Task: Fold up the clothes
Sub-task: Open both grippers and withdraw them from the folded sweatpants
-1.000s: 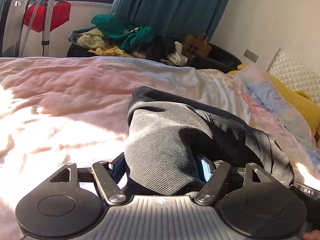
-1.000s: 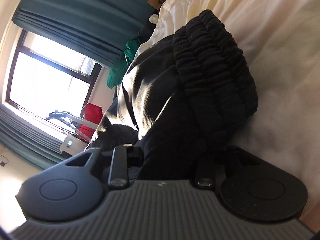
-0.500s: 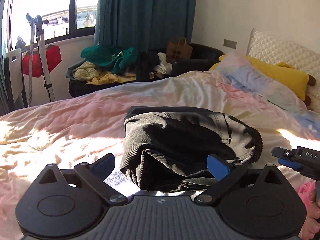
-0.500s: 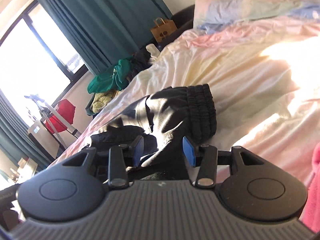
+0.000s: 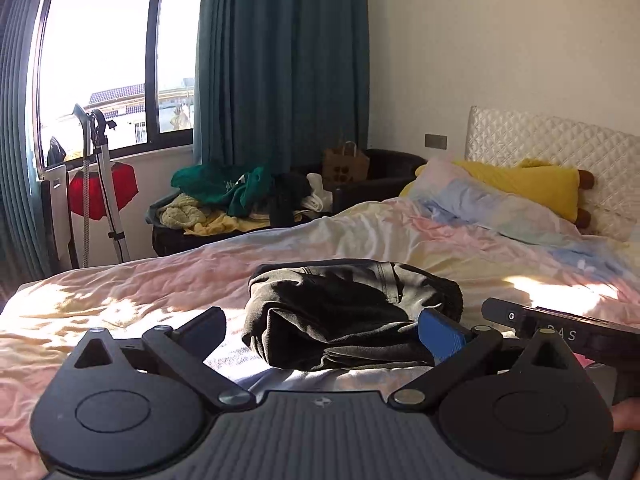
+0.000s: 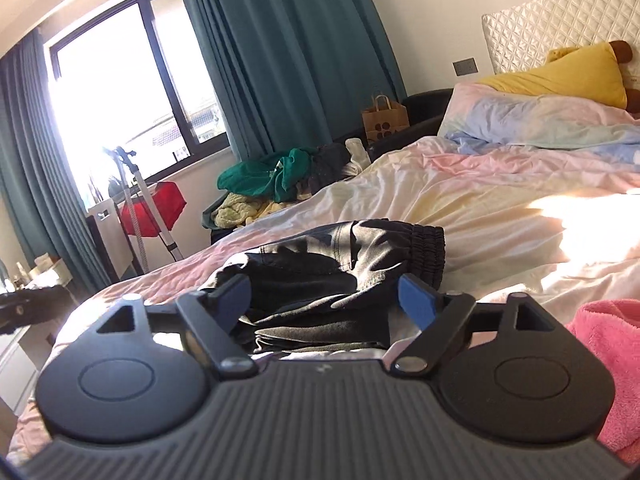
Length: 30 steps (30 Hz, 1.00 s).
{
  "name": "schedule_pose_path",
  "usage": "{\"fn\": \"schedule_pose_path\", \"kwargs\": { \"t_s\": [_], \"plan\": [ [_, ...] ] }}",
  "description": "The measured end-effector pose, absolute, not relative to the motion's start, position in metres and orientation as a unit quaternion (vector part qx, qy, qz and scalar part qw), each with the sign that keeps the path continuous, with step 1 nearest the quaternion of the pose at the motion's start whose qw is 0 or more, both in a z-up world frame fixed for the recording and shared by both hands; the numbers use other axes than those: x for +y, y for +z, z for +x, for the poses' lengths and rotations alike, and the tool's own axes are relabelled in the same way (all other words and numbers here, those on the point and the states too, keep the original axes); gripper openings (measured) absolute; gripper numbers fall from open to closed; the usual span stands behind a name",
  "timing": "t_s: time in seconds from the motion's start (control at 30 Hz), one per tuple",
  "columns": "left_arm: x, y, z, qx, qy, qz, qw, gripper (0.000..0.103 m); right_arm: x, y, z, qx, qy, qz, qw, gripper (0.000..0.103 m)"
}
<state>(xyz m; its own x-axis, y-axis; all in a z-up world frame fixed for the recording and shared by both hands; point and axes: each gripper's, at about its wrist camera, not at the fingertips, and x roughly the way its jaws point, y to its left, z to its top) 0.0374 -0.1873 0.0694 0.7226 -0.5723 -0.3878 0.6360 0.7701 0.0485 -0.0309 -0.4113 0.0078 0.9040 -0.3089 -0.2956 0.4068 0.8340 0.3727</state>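
- Just ahead of the left gripper (image 5: pixel 322 330), between the lines of its two spread fingers, lies a folded pair of black trousers (image 5: pixel 344 312) on the bed (image 5: pixel 120 292).
- The left gripper is released: its blue pads (image 5: pixel 440 334) stand wide apart and grasp nothing, the right-hand pad just beside the near right edge of the bundle.
- The right gripper (image 6: pixel 324 300) is likewise released, fingers wide, with the same trousers (image 6: pixel 332 272) lying just beyond its tips and spanning the gap between them.
- The trousers form a compact, lumpy stack of several layers; the near edge shows stacked folds of cloth, and the top layer is creased and partly sunlit, so it reads grey-black there and deep black in shadow.
- A gathered elastic waistband (image 6: pixel 430 250) makes up the far right end of the bundle as seen from the right gripper, and a stitched seam runs across the top panel.
- To the right of the right gripper, close by its body, sits a pink fluffy cloth (image 6: pixel 608 356) on the bed.
- From the left gripper's view, the other gripper's black body (image 5: pixel 560 332) pokes in from the right, near the trousers.
- Far ahead of both grippers, past the bed's edge, a heap of green and yellow clothes (image 5: pixel 224 200) rests on a dark seat, with a brown paper bag (image 5: pixel 346 164) beside it and teal curtains (image 5: pixel 280 60) behind.
- Ahead and to the right, a pastel pillow (image 5: pixel 488 204) and a yellow cushion (image 5: pixel 524 184) lie against the quilted headboard (image 5: pixel 560 148).
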Motion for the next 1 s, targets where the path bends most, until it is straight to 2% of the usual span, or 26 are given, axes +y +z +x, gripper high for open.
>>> {"fn": "schedule_pose_path", "kwargs": {
  "t_s": [0.13,0.43,1.0],
  "plan": [
    [-0.171,0.063,0.025,0.167,-0.304,0.087,0.934,0.103,-0.393,0.007,-0.034,0.117,-0.186,0.21,0.953,0.086],
    [-0.131,0.039,0.043,0.183,-0.274,0.048,0.943,0.103,-0.347,-0.001,-0.02,0.125,-0.175,0.118,0.969,0.086],
    [-0.129,0.025,0.055,0.206,-0.253,0.043,0.944,0.103,-0.338,-0.013,-0.007,0.152,-0.183,0.11,0.965,0.086]
  ]
}}
